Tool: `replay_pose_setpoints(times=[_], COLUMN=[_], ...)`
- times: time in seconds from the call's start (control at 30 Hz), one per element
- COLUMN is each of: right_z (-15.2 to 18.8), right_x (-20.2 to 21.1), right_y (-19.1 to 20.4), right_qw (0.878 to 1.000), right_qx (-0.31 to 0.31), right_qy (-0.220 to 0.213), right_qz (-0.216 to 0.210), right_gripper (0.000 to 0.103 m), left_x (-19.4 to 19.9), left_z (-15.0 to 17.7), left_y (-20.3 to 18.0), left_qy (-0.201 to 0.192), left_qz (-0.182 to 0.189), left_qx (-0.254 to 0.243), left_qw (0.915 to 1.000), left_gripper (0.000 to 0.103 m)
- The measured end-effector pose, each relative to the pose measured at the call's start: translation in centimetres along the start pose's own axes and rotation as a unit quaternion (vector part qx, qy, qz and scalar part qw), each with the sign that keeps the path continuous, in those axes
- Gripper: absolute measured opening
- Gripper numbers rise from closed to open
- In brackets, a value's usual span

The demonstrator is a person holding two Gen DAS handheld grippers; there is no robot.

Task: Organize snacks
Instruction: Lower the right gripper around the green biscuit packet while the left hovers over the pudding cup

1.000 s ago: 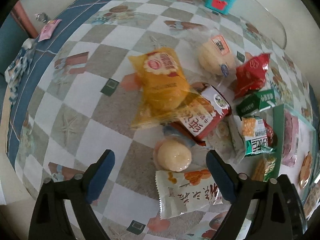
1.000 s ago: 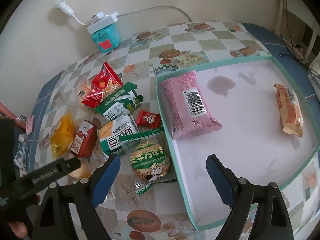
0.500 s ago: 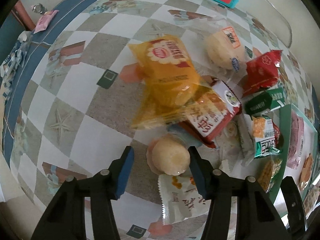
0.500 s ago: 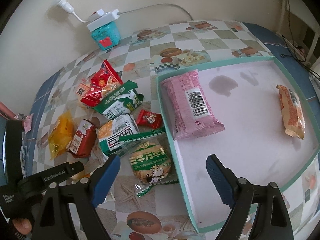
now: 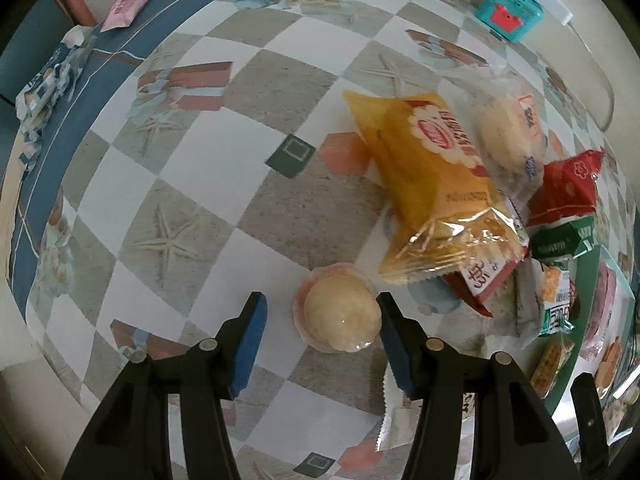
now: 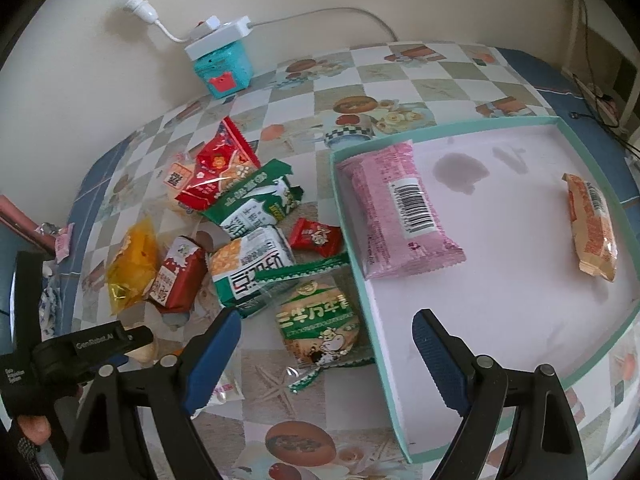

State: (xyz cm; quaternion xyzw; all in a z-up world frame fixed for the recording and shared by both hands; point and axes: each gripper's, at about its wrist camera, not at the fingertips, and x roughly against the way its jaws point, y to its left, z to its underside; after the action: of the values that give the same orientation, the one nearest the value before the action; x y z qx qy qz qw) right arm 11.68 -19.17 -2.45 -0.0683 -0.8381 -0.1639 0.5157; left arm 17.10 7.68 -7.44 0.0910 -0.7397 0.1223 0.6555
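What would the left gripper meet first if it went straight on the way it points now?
Most likely the round pale jelly cup, which sits between the fingers of the left gripper, nearer one pad; under it lies the checkered tablecloth. Depth is hard to judge.

Snacks (image 6: pixel 248 256), tray (image 6: pixel 352 264) on table (image 6: pixel 400 80)

Left claw (image 5: pixel 320 340) half-closed, pointing down — right claw (image 6: pixel 326 358) wide.
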Motion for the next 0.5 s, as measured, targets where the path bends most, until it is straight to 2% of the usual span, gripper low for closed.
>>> replay_pose_setpoints(times=[0.13, 0.23, 0.3, 0.5], right_z=[0.0, -0.1, -0.2, -0.2], right_x=[0.1, 0.2, 0.4, 0.0], right_y=[0.1, 0.3, 0.4, 0.9], right_qw=[1.000, 1.000, 0.999, 0.999], right_qx=[0.002, 0.006, 0.007, 0.021], right_qy=[-0.003, -0.006, -0.009, -0.003], right_qz=[-0.018, -0.029, -0.038, -0.045], right_gripper=[0.090, 0.089, 0.083, 0.075], left_x=[0.0, -0.6, -0.4, -0.6], left_z=[0.0, 0.5, 0.6, 1.0], left_y=[0.4, -2.0, -2.1, -2.9], left_qy=[0.002, 0.000, 0.000, 0.000], left_qz=[-0.008, -0.026, -0.026, -0.026], left_qx=[-0.003, -0.015, -0.014, -0.012], left_qw=[1.0000, 0.9995, 0.9996, 0.9996], left_gripper=[0.058, 0.058, 0.058, 0.058])
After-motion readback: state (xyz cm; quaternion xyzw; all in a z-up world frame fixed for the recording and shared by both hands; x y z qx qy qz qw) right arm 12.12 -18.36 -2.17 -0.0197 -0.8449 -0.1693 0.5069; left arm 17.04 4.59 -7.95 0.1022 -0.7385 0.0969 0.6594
